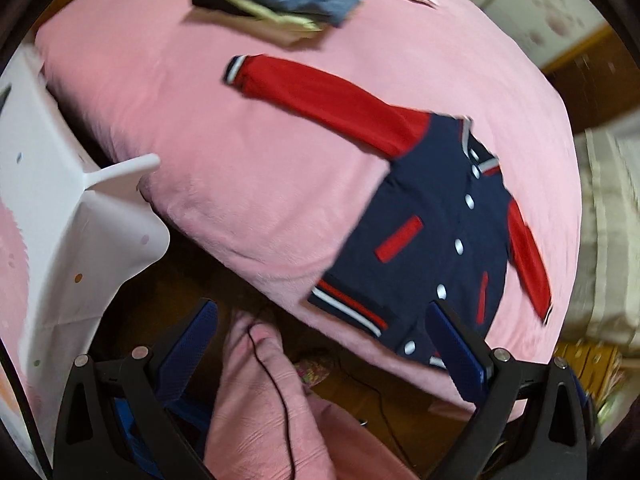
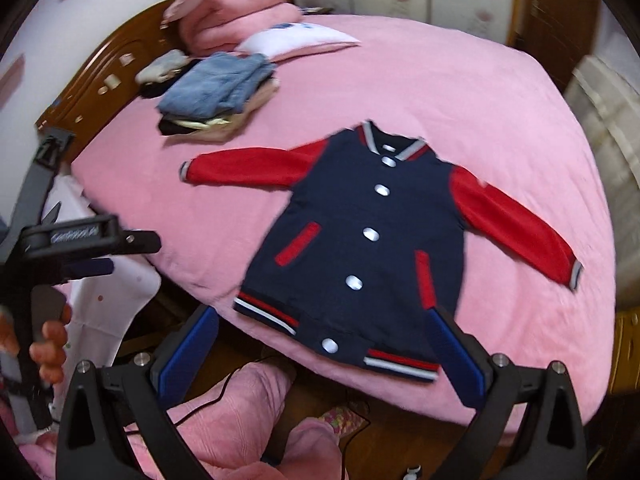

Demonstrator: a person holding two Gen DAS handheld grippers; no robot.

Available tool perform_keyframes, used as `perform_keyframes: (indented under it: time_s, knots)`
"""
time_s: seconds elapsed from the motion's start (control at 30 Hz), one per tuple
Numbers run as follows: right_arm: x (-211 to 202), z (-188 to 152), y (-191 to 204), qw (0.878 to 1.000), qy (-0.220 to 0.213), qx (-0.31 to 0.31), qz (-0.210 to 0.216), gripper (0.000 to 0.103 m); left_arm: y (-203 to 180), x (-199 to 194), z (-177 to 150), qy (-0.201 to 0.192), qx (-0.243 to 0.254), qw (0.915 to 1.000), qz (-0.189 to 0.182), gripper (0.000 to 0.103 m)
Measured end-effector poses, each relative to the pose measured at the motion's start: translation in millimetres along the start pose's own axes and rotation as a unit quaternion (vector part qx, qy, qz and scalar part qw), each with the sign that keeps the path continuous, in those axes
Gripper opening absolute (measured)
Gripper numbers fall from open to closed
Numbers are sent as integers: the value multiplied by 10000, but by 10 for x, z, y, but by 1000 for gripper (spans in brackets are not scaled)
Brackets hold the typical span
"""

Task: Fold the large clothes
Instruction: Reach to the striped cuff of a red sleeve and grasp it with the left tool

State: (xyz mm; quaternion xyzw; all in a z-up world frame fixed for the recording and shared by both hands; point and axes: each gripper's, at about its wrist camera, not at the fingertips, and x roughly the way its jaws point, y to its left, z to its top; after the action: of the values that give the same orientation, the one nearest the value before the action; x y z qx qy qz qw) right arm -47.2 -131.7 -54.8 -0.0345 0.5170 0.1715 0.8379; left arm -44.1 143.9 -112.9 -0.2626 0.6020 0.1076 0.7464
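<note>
Jacket [image 2: 360, 240] flat on pink bed [image 2: 480, 92], sleeves spread, buttoned. Left hand-held gripper [image 1: 324, 344] wide open, empty; right hand-held gripper [image 2: 326, 348] wide open, empty, above hem.

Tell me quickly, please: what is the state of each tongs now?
Left tongs: open, holding nothing, short of the jacket.
Right tongs: open, holding nothing, at the jacket's hem.

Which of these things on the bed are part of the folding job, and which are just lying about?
Part of the job:
- jacket, spread flat on the pink bed
- left gripper, open
- right gripper, open

Lying about:
- pile of folded clothes
- white pillow
- folded pink blankets
</note>
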Motion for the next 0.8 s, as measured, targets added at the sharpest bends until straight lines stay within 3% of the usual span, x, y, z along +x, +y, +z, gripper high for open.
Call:
perform_keyframes:
  time_s: [0.13,0.27,0.37,0.47,0.6,0.7,0.8]
  knots:
    - [220,177,184,9999,19,-93,111,102,258,249,400,161,-388,9990,-170,102]
    - [502,378,347,9996,259,-11,-82,95,427,574,904,329,-688,9968,-237,100]
    - [801,562,452,9981,489,326,-157,93,557,845,1282,409,-956,9945,-106,94]
    - [1089,696,492,9951,612,730,-254,91,623,1105,1595,396,-812,9957,184,92]
    - [1475,792,465,9813,807,1683,-478,82,758,1442,1945,308,-879,9949,378,88]
    - [1676,784,429,9691,853,2261,-491,81,863,1637,2153,187,-1072,9926,538,76]
    - [1827,717,411,9602,1021,2516,-654,81,945,1735,2313,-156,-1312,9879,811,75]
